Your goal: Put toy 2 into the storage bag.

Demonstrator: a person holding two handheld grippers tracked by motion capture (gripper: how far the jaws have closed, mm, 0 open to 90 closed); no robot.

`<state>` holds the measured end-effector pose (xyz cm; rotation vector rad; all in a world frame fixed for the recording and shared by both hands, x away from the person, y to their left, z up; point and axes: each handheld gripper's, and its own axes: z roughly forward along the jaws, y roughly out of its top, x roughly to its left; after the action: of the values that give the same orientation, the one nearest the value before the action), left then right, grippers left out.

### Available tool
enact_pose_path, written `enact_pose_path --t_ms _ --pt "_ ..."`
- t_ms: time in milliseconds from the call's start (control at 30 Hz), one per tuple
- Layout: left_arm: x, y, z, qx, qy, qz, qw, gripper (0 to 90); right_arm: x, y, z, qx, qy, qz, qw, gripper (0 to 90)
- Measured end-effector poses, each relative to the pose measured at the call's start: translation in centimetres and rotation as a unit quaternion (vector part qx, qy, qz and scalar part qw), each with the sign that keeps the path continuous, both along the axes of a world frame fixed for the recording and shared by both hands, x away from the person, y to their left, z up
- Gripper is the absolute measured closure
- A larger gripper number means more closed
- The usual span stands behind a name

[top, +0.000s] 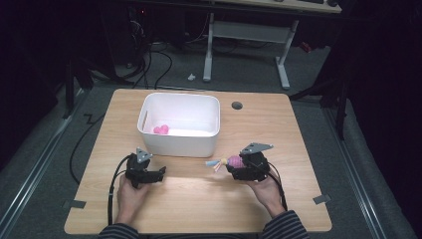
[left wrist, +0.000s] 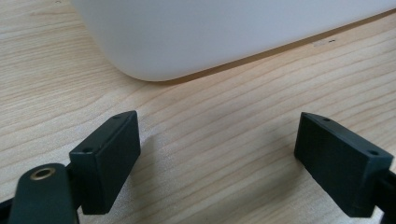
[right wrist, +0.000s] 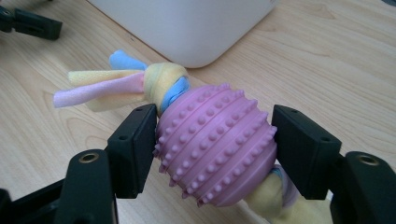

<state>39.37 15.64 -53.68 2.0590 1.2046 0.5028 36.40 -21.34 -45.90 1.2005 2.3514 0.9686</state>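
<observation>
A pink studded ball toy (right wrist: 217, 154) with yellow, blue and pink fleece strips (right wrist: 100, 84) knotted through it sits between the jaws of my right gripper (right wrist: 215, 135). Both pads press its sides, so the gripper is shut on it. In the high view the toy (top: 233, 161) hangs just above the table, right of the white bin (top: 179, 142), with my right gripper (top: 236, 165) pointing left. My left gripper (top: 160, 173) rests low on the table in front of the bin's left corner. Its jaws stand wide open (left wrist: 217, 135) over bare wood.
The white bin's rounded wall (left wrist: 224, 32) is close ahead of the left gripper. A small pink object (top: 160, 129) lies inside the bin. The wooden table (top: 278, 129) has a cable hole (top: 237, 105) at the back. The other gripper (right wrist: 28, 23) shows far left.
</observation>
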Motion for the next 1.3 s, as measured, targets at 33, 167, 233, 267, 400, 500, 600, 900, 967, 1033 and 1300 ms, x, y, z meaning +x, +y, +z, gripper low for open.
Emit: enact_pose_path --t_ms 33,167,233,267,400,500,600,900,967,1033,1300 --pt "0.0 0.0 0.0 0.0 0.0 0.0 1.0 14.5 -0.1 0.0 0.2 -0.001 -0.002 0.0 1.0 33.8" --pt "0.0 0.0 0.0 0.0 0.0 0.0 1.0 14.5 -0.3 -0.3 1.3 0.005 -0.008 0.001 1.0 33.8" --pt "0.0 0.0 0.0 0.0 0.0 0.0 1.0 14.5 -0.4 -0.5 1.8 0.01 -0.013 0.005 0.9998 33.7" --pt "0.0 0.0 0.0 0.0 0.0 0.0 1.0 14.5 -0.4 -0.6 2.1 0.011 -0.014 0.007 0.9998 33.7" --pt "0.0 0.0 0.0 0.0 0.0 0.0 1.0 14.6 -0.5 -0.8 3.2 0.018 -0.021 0.01 0.9996 33.7" --pt "0.0 0.0 0.0 0.0 0.0 0.0 1.0 14.6 -0.4 -0.8 4.2 0.021 -0.027 0.013 0.9993 33.7" --pt "0.0 0.0 0.0 0.0 0.0 0.0 1.0 14.7 -0.2 -0.8 5.2 0.031 -0.035 0.018 0.9987 33.7" --pt "0.0 0.0 0.0 0.0 0.0 0.0 1.0 14.8 0.8 0.1 7.8 0.027 -0.053 0.032 0.9977 33.8" --pt "0.0 0.0 0.0 0.0 0.0 0.0 1.0 14.9 1.1 0.3 8.3 0.028 -0.054 0.034 0.9976 33.8" --pt "0.0 0.0 0.0 0.0 0.0 0.0 1.0 14.9 1.3 0.6 8.7 0.027 -0.057 0.038 0.9973 33.8" --pt "0.0 0.0 0.0 0.001 0.0 0.001 1.0 14.9 2.6 1.3 9.7 0.028 -0.05 0.042 0.9975 33.8"
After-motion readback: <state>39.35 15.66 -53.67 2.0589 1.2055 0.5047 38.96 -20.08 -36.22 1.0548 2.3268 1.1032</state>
